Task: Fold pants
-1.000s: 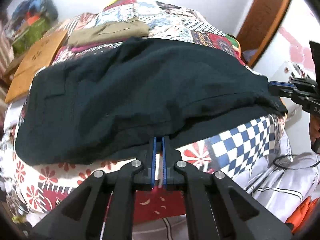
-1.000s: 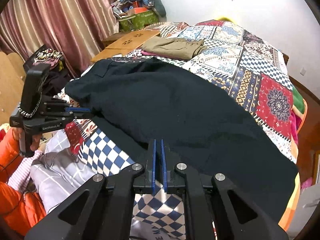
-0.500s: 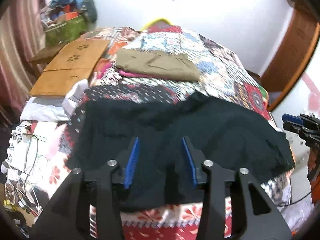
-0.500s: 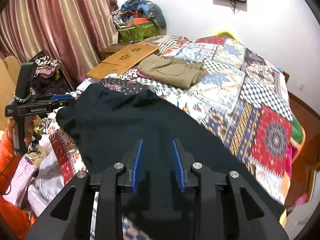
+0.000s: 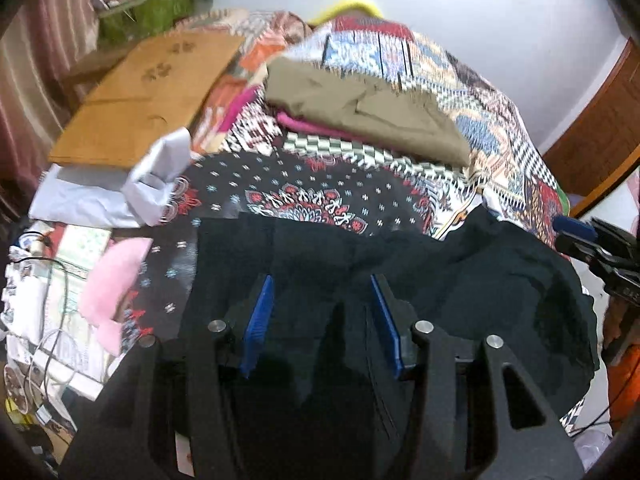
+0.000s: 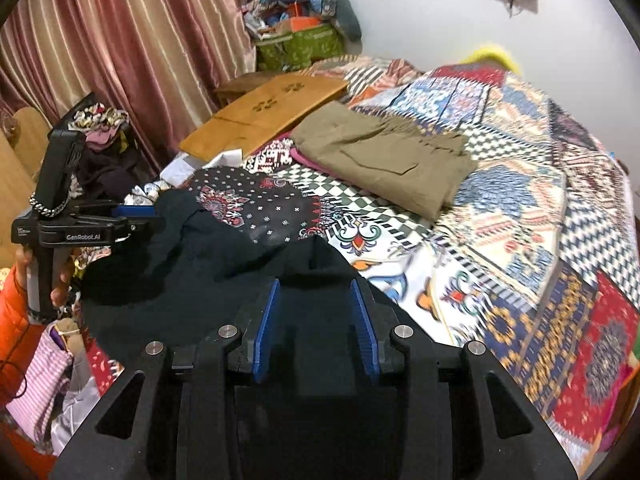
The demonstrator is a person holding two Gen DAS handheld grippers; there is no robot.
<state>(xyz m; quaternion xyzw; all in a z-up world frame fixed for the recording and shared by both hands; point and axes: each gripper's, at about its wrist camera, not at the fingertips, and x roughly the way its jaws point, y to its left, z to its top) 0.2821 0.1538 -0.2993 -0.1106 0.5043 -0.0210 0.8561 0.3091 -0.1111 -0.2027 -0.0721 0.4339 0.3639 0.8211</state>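
Pants (image 5: 472, 280), dark, are being spread over near edge of patchwork bed (image 6: 520, 208). Olive folded garment (image 6: 384, 156) is being kept mid-bed, toward far edge. Left gripper (image 5: 322, 316) is being opened above pants, nothing pinched between jaws. Right gripper (image 6: 316, 328) is being opened likewise, released, over dark cloth.

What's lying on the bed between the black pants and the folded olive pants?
Only bare patchwork bedspread, a dark flowered panel and a checked strip, separates the black pants from the olive pants. The right wrist view shows it best.
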